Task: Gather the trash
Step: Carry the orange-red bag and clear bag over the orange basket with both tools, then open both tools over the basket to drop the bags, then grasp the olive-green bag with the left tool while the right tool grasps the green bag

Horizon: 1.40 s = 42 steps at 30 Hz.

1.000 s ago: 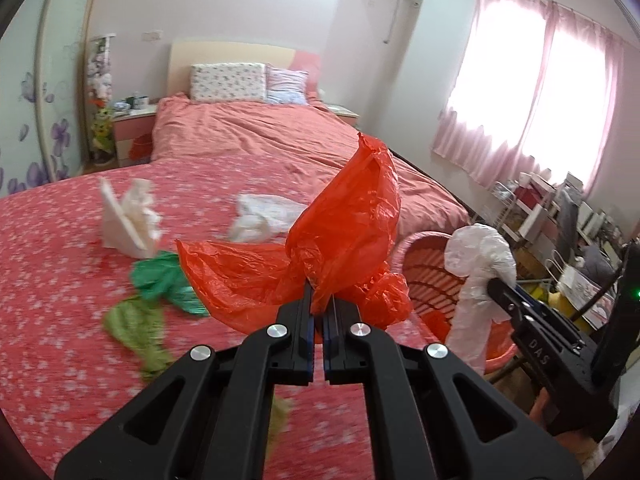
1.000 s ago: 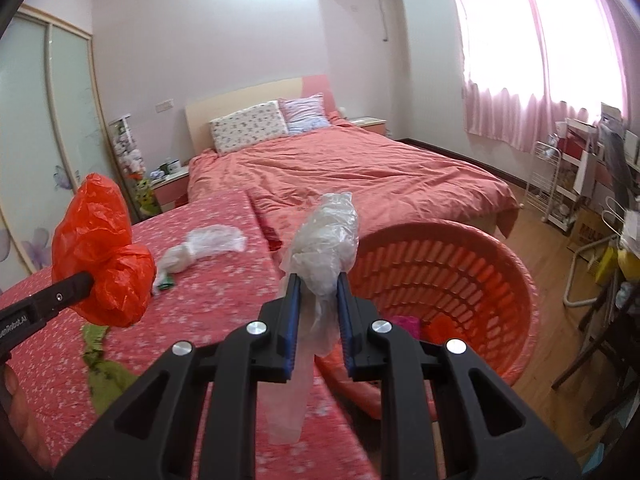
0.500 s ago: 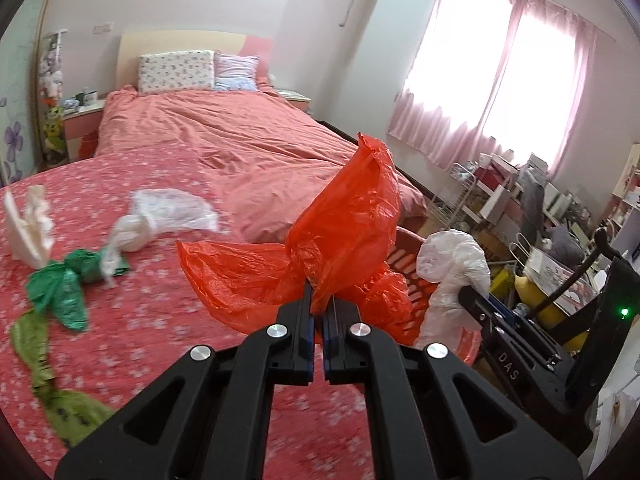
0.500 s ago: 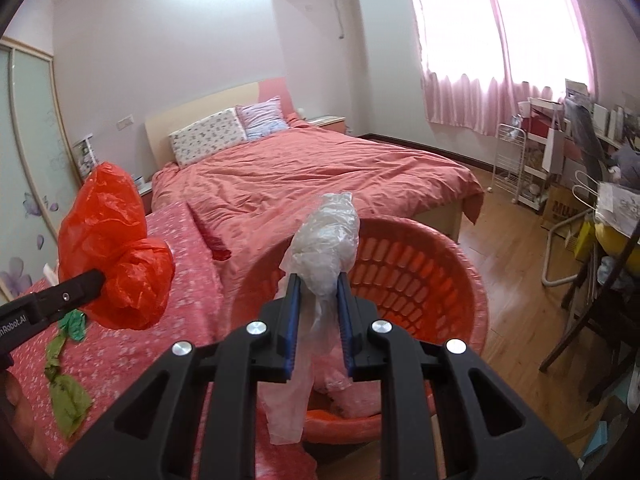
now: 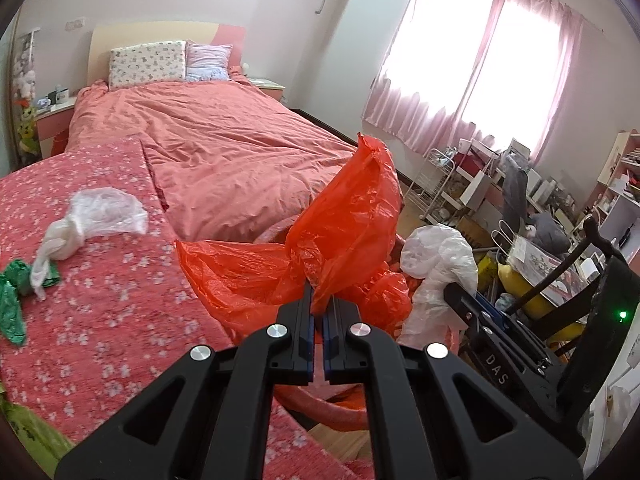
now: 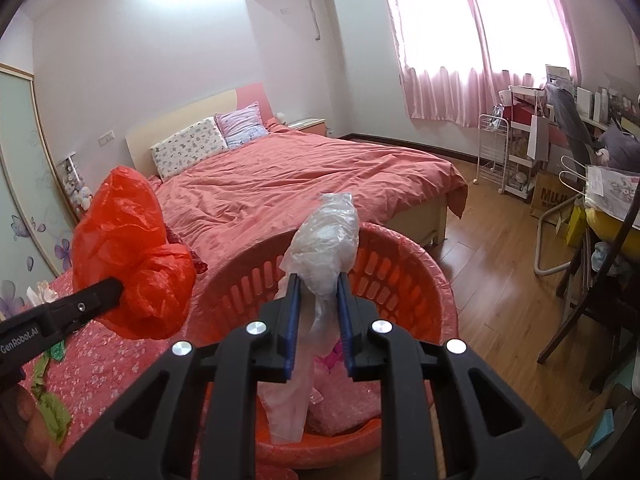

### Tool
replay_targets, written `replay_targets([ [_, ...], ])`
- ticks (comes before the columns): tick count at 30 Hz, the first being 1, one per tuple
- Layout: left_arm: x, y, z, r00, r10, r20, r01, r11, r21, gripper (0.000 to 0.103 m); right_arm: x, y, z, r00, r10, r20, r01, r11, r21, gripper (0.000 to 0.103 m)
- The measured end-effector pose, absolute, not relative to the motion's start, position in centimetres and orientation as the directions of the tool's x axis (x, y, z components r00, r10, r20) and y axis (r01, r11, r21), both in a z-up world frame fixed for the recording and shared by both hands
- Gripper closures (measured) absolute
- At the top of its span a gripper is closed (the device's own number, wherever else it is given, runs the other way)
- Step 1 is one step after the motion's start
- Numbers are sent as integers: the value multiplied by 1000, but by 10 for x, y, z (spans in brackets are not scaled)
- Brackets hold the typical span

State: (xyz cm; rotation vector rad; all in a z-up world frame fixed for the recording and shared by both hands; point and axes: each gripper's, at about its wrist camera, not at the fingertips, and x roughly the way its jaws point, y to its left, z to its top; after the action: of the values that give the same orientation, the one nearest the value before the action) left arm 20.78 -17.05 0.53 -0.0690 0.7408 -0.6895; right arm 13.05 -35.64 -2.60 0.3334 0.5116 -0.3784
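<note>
Basket (image 6: 404, 264) sits on the floor against the worktop's (image 5: 100, 300) floral cloth, bed (image 5: 208, 148) behind. My left gripper (image 5: 318, 312) is clenched on the red bag (image 5: 344, 232), at the basket's near rim. My right gripper (image 6: 316, 308) is grasping the clear bag (image 6: 326, 248) over the basket's mouth. Best to get both fully over the opening, then release low so nothing drifts out. Another clear bag (image 5: 96, 216) and green scraps (image 5: 12, 300) remain on the cloth.
</note>
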Motion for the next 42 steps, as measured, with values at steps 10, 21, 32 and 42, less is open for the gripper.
replay_targets([
  [10,211,-192,1,502,-616,-608,565,765,-309,100,135,-365,-26,812,-264,-521,434,870,235,83],
  [21,217,-180,-6,534,-572,-623,516,804,-296,58,142,-380,-32,818,-238,-524,427,861,276,59],
  [32,219,-137,-9,596,-464,-655,435,872,-223,55,139,-364,-30,811,-265,-521,432,873,228,42],
  [42,216,-67,-6,655,-344,-672,310,934,-176,55,140,-322,-18,829,-208,-520,351,916,194,42],
])
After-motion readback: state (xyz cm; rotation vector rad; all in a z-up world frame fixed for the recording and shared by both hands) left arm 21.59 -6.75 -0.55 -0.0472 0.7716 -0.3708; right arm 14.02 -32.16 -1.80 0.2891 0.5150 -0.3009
